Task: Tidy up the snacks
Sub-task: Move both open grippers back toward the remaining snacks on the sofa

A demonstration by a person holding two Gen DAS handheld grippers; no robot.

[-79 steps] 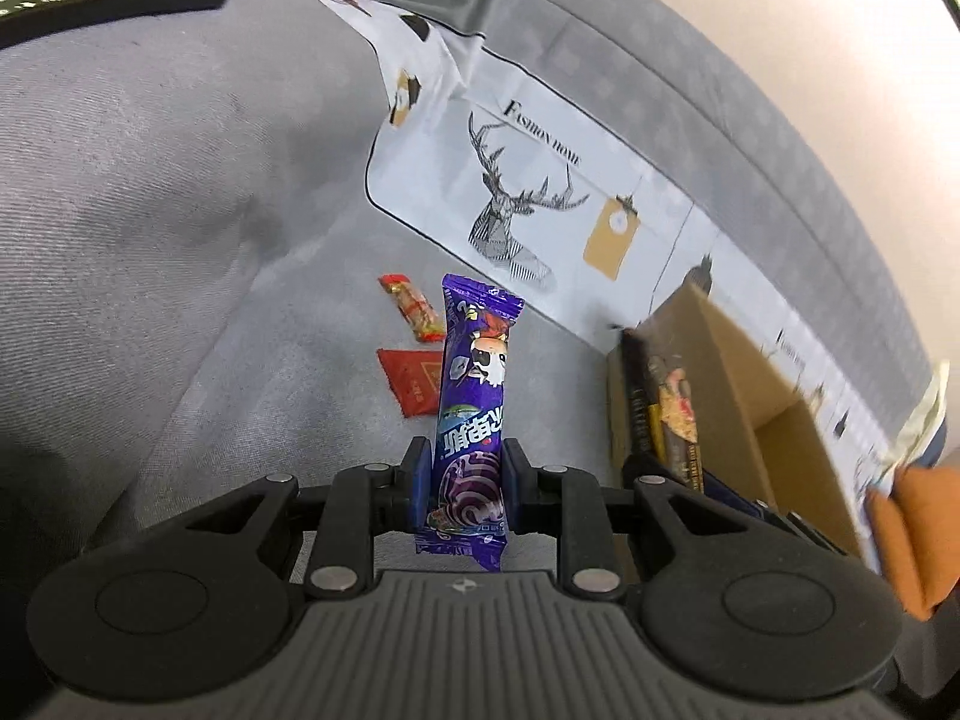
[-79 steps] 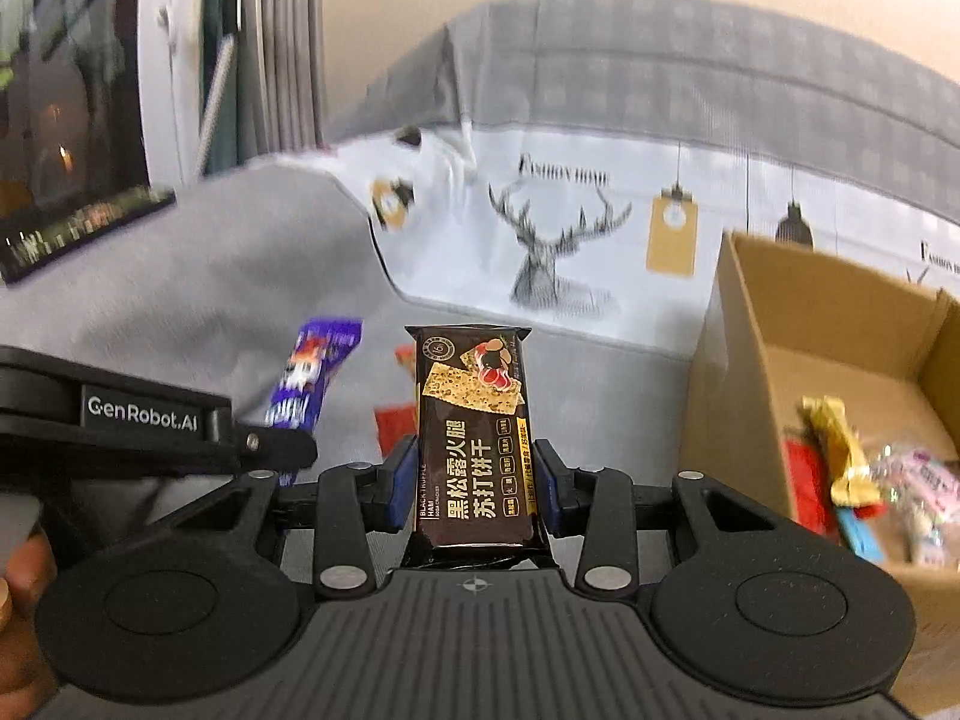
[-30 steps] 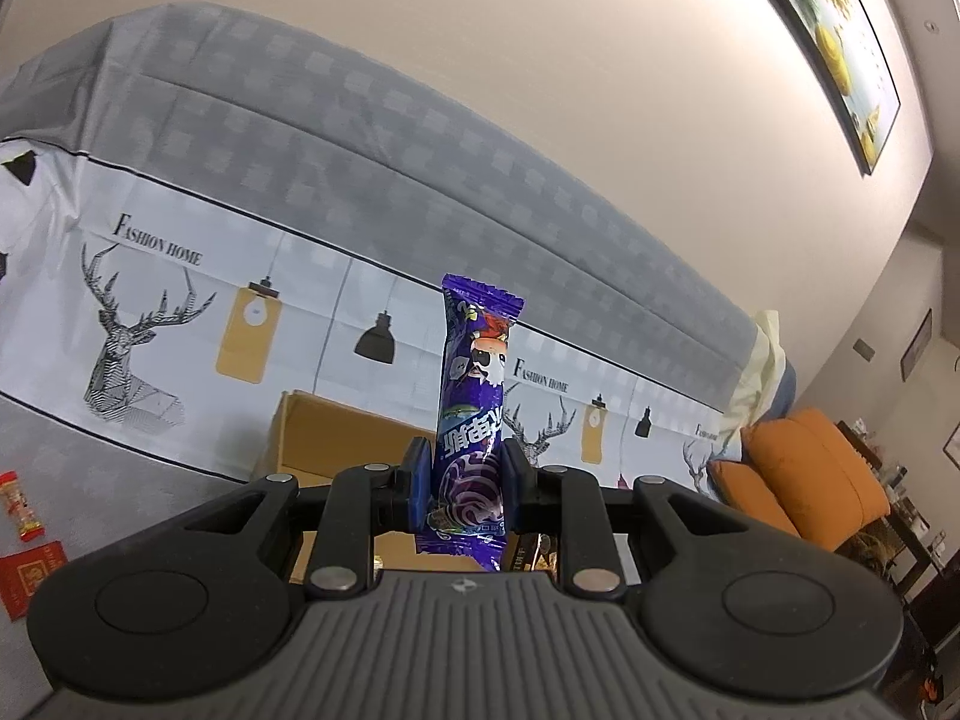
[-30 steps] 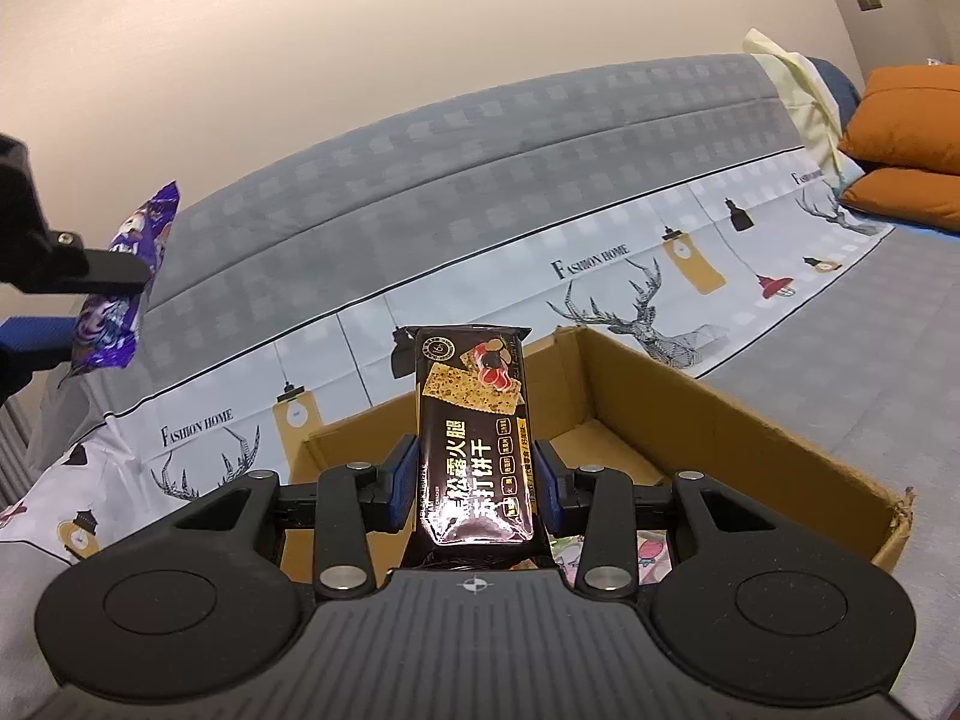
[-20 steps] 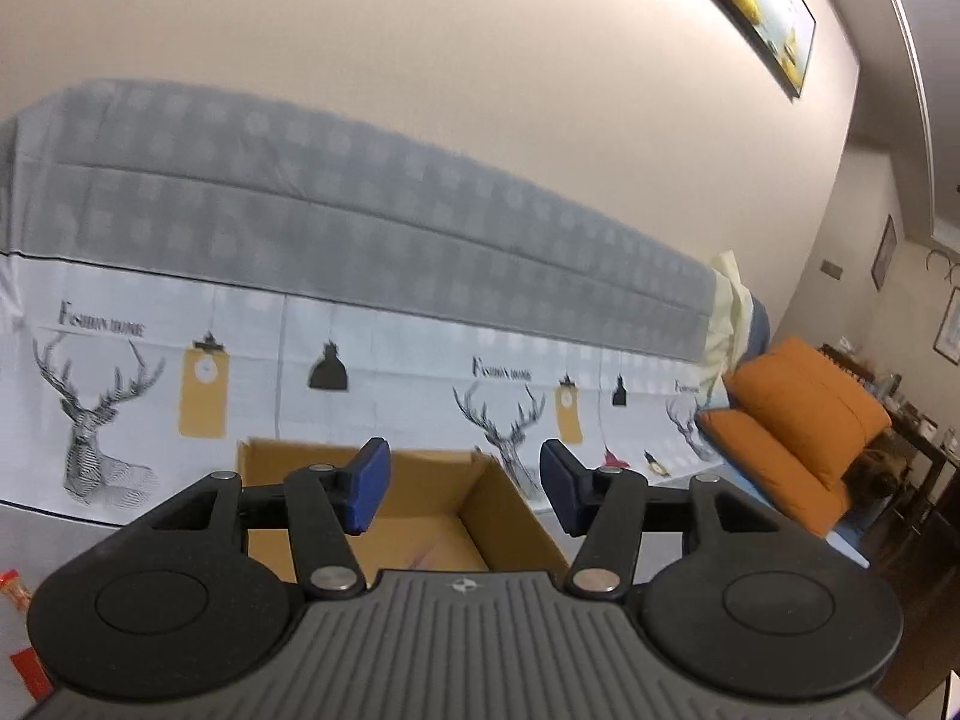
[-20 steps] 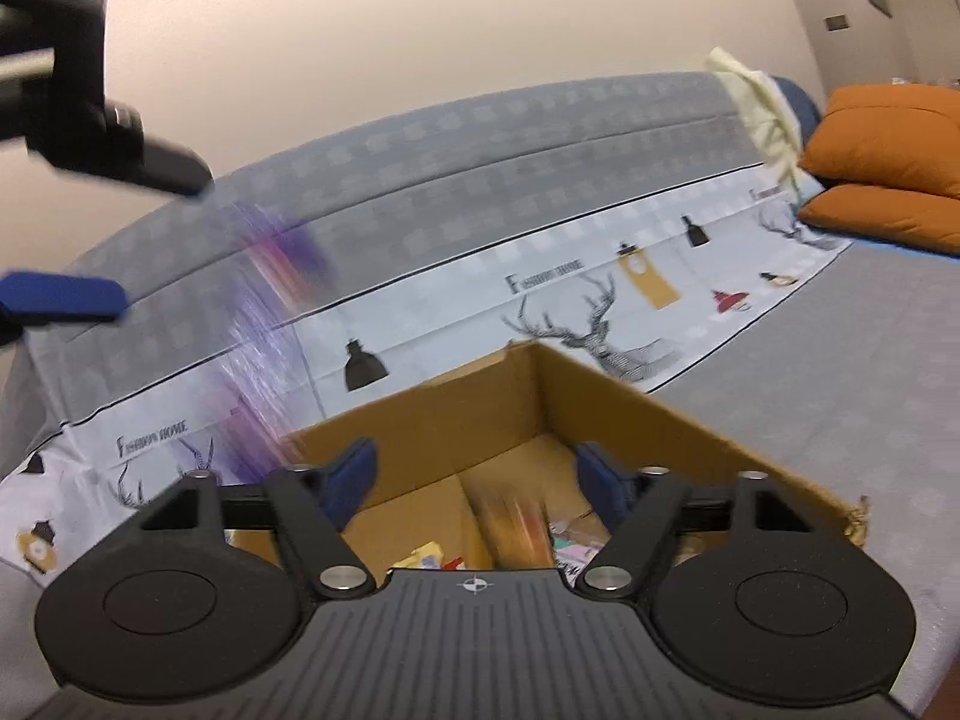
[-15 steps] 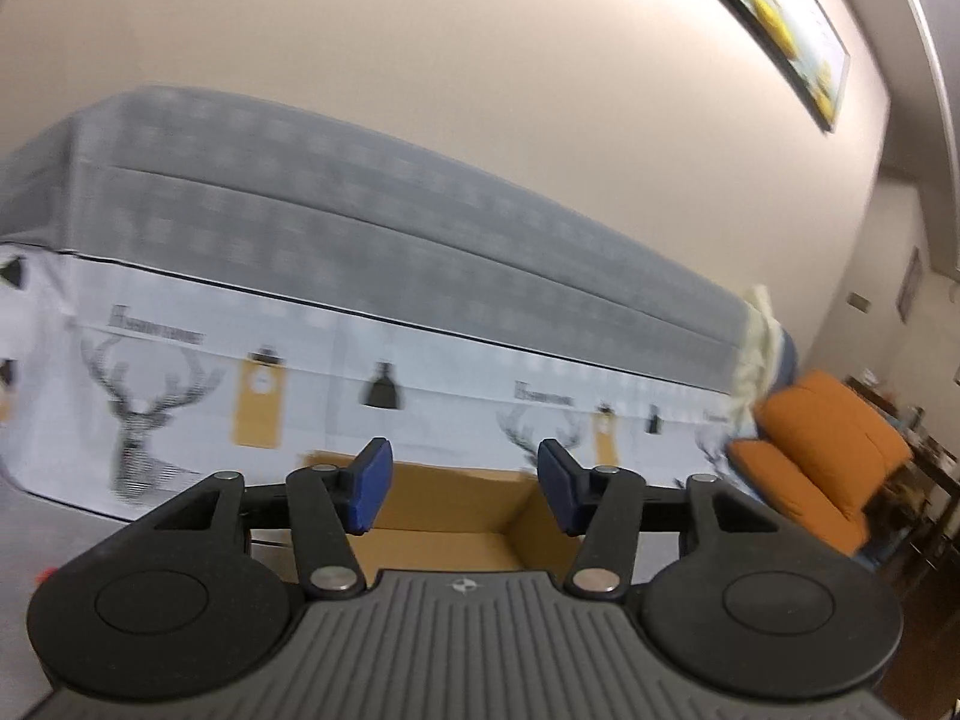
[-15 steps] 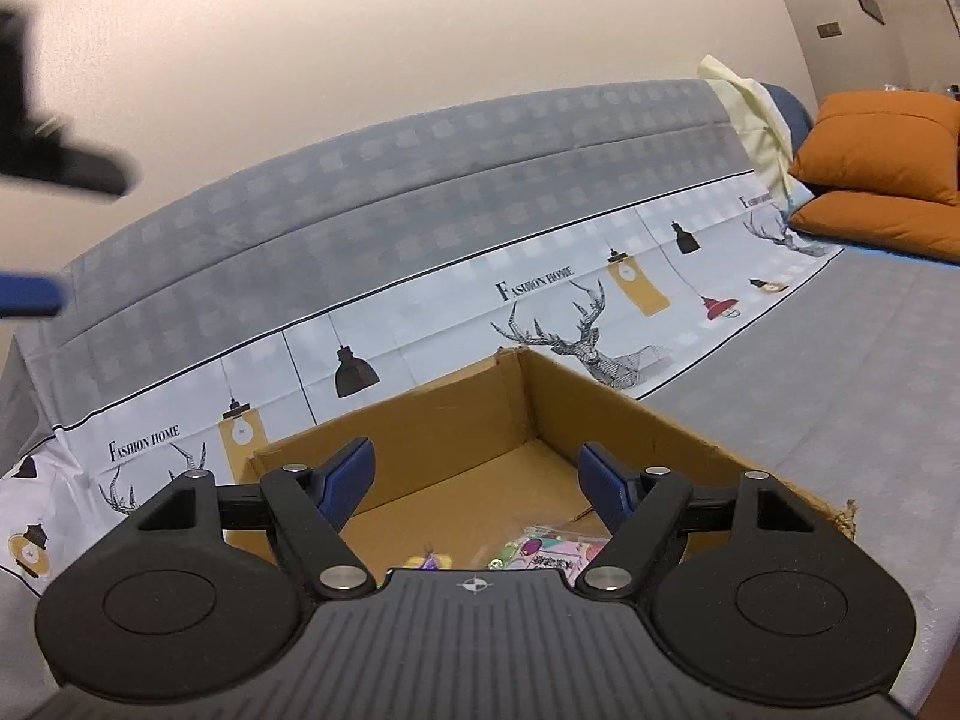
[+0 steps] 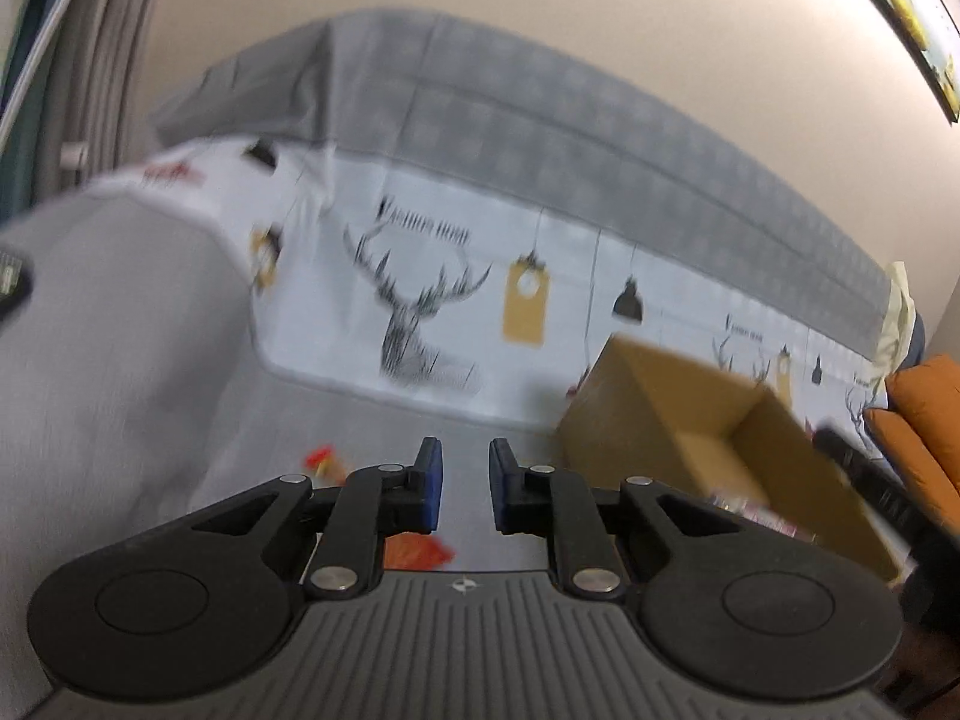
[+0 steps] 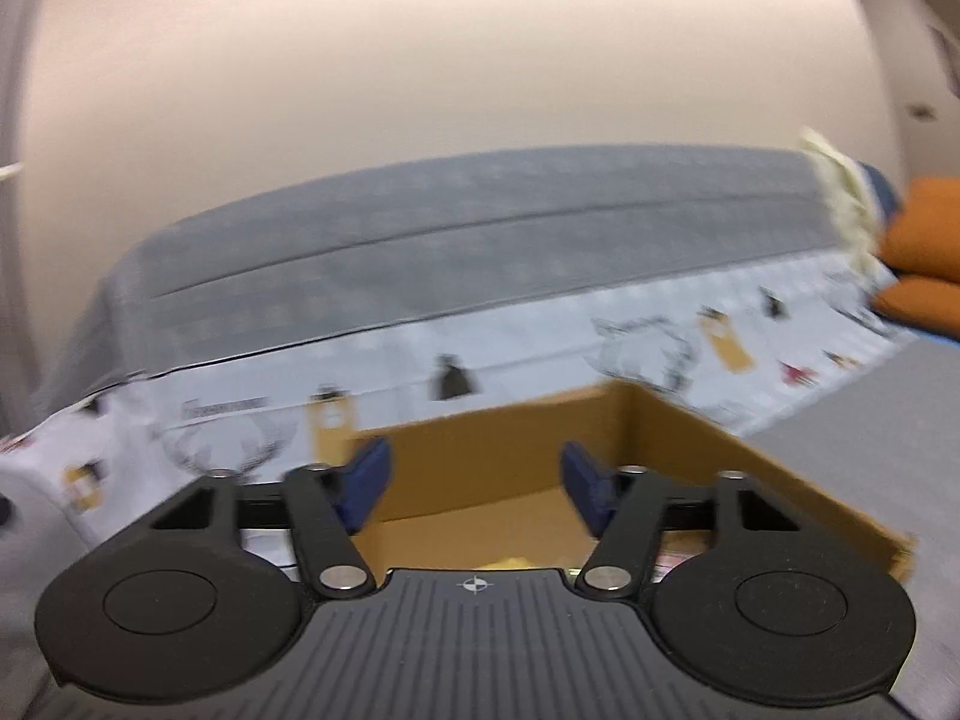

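Observation:
My left gripper (image 9: 465, 462) hangs over the grey sofa seat with nothing between its blue pads; its jaws are closing and only a narrow gap is left. Just below and left of it lie a small red-and-yellow snack (image 9: 324, 462) and a flat red packet (image 9: 417, 549). The open cardboard box (image 9: 690, 408) stands to its right, with blurred wrappers (image 9: 750, 507) inside. My right gripper (image 10: 477, 474) points into the same cardboard box (image 10: 720, 456), empty, its jaws well apart and closing. A yellow wrapper (image 10: 510, 564) shows at the box bottom.
A white cloth with a deer print (image 9: 420, 312) covers the sofa back behind the box. Orange cushions (image 9: 924, 420) lie at the far right. A dark object (image 9: 9, 282) sits on the sofa's left arm. Both views are blurred by motion.
Both grippers have let go of their snacks, the purple bar and the black cracker pack, over the box. The left one has swung left and down toward the seat, and its jaws have narrowed.

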